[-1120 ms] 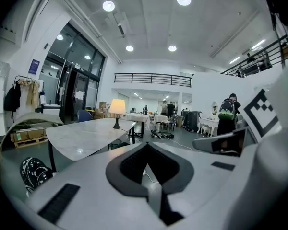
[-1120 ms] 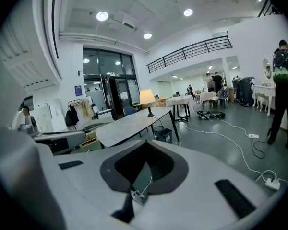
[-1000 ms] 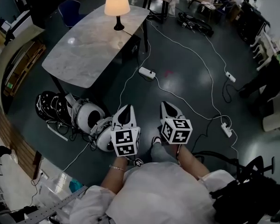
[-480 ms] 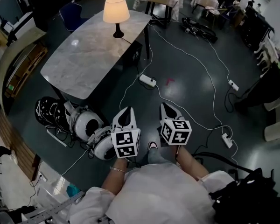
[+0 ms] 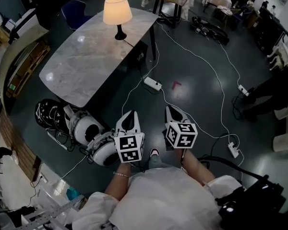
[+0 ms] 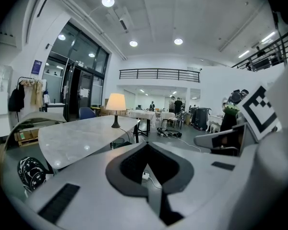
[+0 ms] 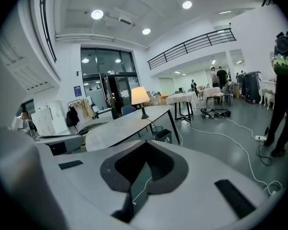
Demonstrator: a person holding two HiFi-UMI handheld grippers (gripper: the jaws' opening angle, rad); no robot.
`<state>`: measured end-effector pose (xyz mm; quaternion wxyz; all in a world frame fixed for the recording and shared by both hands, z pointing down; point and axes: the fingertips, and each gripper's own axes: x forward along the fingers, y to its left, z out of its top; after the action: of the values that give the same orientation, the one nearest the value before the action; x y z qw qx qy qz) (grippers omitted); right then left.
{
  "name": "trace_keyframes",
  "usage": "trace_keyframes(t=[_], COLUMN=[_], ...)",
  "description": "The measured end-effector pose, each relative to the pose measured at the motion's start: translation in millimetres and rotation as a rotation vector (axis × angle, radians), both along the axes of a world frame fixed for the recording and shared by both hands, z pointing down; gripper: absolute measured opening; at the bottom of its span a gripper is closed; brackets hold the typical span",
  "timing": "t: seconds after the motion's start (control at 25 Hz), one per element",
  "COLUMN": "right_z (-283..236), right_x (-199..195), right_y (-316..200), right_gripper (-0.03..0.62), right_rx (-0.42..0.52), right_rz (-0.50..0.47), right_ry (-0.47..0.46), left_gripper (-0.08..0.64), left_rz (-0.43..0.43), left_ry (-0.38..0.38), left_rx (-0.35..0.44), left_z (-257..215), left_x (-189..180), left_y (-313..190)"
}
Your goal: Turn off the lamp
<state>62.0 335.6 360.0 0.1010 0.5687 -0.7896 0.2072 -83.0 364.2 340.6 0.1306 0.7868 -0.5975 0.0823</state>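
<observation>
Lit lamp (image 5: 117,11) on the far end of the marble table (image 5: 81,63), well apart from both grippers.
A white power strip (image 5: 152,84) lies on the floor to the table's right. Nearer, side by side, the left gripper (image 5: 128,117) and right gripper (image 5: 172,112) have their jaws closed together, holding nothing.

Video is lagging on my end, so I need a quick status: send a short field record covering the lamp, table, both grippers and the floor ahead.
lamp: lit, cream shade, dark base, upright at the table's far end
table: grey marble-look top, nothing else on it
power strip: white, on the floor beside the table, white cables trailing past
left gripper: shut, empty, over the floor, short of the table
right gripper: shut, empty, level with the left
task state: lamp not yet turned off
</observation>
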Motion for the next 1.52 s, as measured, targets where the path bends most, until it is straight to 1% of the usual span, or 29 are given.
trace_keyframes(t=[0.36,0.52,0.76,1.12,1.28,1.52], right_z=[8.2,10.2,19.8,35.2,36.8,36.3], right_x=[39.5,49.9,53.0,50.0,51.5,52.4], right_y=[-51.0,-71.6,-97.2,-129.0,-155.5,-212.0], right_gripper=[-0.002,-0.002,-0.002,-0.002,-0.002,-0.002], right_rx=[-0.017,-0.022,-0.037,-0.066,-0.071,-0.066], right_rz=[-0.007,-0.026,-0.046,-0.072,-0.065,-0.077], right_ry=[-0.006,-0.008,-0.014,0.016,0.028,0.042], left_gripper=[0.008,0.008,0.008,0.008,0.008,0.008], left_rz=[-0.014,-0.029,-0.044,-0.057,-0.052,-0.064], left_ry=[-0.013,-0.022,-0.039,-0.022,-0.019,-0.002], left_rx=[-0.005,-0.005,-0.016,-0.033,-0.036,-0.03], left_z=[0.8,0.5,8.6,20.8,23.5,24.5], left_x=[32.4,40.3,43.7,44.1,44.1,45.1], left_y=[-50.2,-67.8,-87.1,-123.3,-150.7,-208.3])
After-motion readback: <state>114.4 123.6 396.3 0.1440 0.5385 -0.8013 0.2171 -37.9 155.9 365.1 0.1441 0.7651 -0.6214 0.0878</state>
